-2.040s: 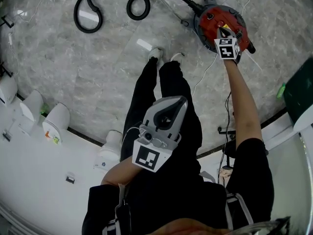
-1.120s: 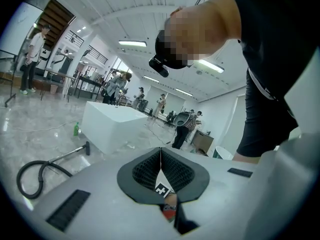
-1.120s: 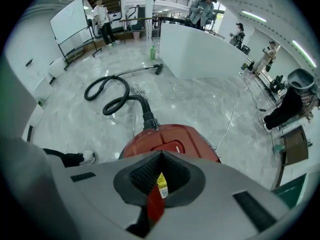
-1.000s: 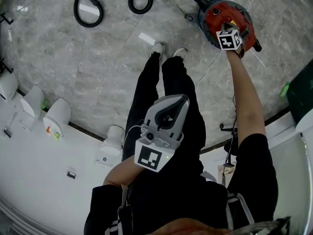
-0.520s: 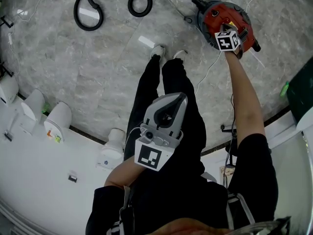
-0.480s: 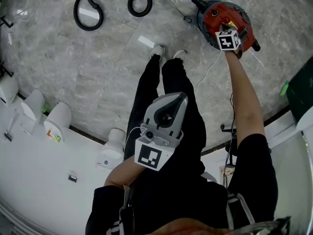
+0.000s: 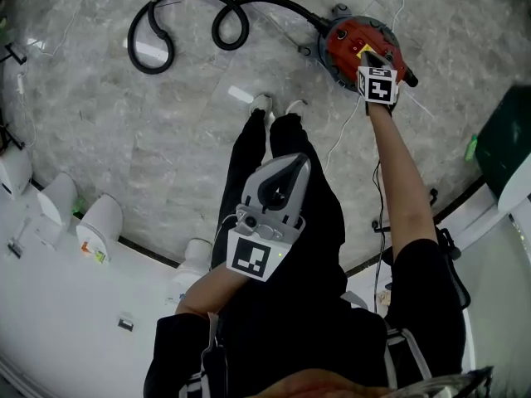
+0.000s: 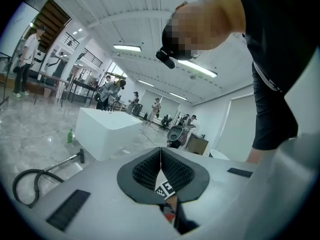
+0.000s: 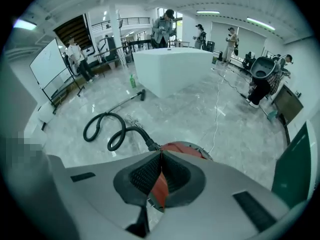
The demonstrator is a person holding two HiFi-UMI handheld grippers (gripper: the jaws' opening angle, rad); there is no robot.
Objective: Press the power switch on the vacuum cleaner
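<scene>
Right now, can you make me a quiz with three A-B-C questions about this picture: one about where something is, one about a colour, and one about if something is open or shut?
1. Where is the right gripper?
A. right over the vacuum cleaner
B. up on a shelf
C. inside a bucket

2. What colour is the vacuum cleaner's top?
A. blue
B. red
C. pink

3. How are the left gripper's fingers?
A. wide apart
B. shut on a cup
C. shut together, nothing between them

Answers:
1 A, the head view shows it right over the vacuum cleaner on the floor.
2 B, the top shows red in the head view.
3 C, the left gripper view shows the fingers meeting with nothing between them.
</scene>
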